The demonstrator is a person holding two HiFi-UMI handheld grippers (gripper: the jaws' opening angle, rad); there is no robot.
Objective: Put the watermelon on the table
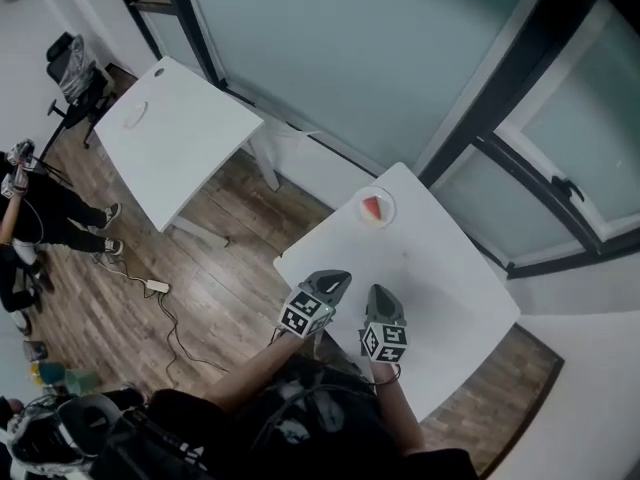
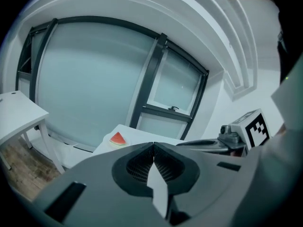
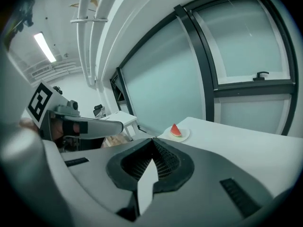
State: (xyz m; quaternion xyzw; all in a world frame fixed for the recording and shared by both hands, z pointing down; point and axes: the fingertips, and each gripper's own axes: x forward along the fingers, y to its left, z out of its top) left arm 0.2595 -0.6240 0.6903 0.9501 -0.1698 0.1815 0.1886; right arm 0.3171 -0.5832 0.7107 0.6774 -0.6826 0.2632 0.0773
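Note:
A red watermelon slice (image 1: 373, 208) lies on a small white plate (image 1: 386, 215) at the far corner of the white table (image 1: 450, 288). The slice (image 2: 117, 138) also shows in the left gripper view, and the right gripper view has the slice (image 3: 175, 130) beyond the jaws too. My left gripper (image 1: 337, 280) and right gripper (image 1: 381, 295) hover side by side over the table's near edge, well short of the plate. Both point toward it. The left gripper (image 2: 153, 144) is shut with nothing between its jaws. The right gripper (image 3: 152, 140) is shut and empty as well.
A second white table (image 1: 175, 138) stands at the upper left, with an office chair (image 1: 75, 68) behind it. A person (image 1: 40, 213) stands at the left edge. A power strip (image 1: 157, 287) and cable lie on the wooden floor. A glass wall (image 1: 350, 58) runs behind both tables.

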